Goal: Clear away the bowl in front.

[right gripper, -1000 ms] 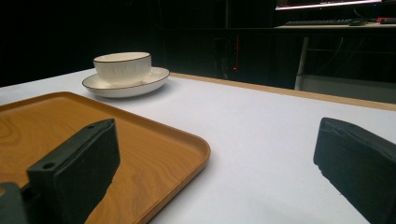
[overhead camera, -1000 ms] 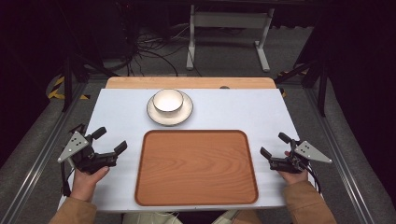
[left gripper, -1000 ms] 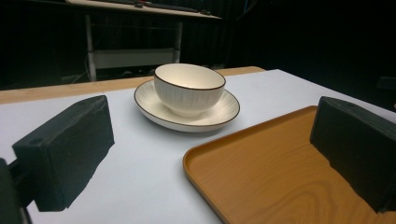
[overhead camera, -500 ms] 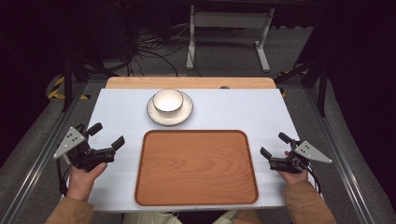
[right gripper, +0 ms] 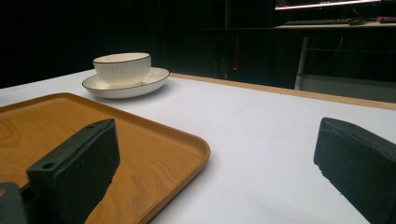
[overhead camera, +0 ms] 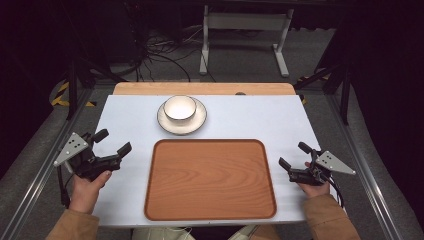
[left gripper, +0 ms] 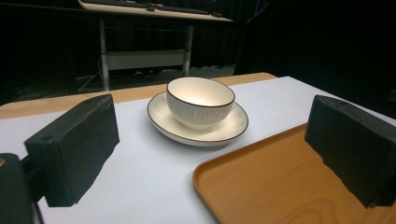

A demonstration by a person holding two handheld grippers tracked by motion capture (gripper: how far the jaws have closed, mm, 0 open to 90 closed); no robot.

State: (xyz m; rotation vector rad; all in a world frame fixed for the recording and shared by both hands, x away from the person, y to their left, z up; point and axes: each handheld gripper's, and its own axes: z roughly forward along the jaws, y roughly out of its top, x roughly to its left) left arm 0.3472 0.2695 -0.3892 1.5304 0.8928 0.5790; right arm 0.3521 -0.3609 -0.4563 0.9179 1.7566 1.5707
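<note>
A white bowl [overhead camera: 180,108] with a dark rim sits on a white saucer [overhead camera: 170,125] at the far middle of the white table. In front of them lies an empty wooden tray [overhead camera: 210,179]. My left gripper [overhead camera: 113,142] hovers open just left of the tray, aimed toward the bowl [left gripper: 200,101] and saucer [left gripper: 223,131], with nothing between its jaws. My right gripper [overhead camera: 295,155] rests open at the tray's right edge, near the table's right side. From it I see the tray [right gripper: 51,126] low at left and the bowl [right gripper: 122,67] far off.
A bare wooden strip [overhead camera: 200,88] runs along the table's far edge. Beyond it stand a metal frame [overhead camera: 245,30] and cables on the dark floor. Metal rails [overhead camera: 30,195] flank the table on both sides.
My left gripper has drifted slightly up and forward, toward the bowl. The right gripper has stayed where it was. Bowl, saucer and tray are unmoved.
</note>
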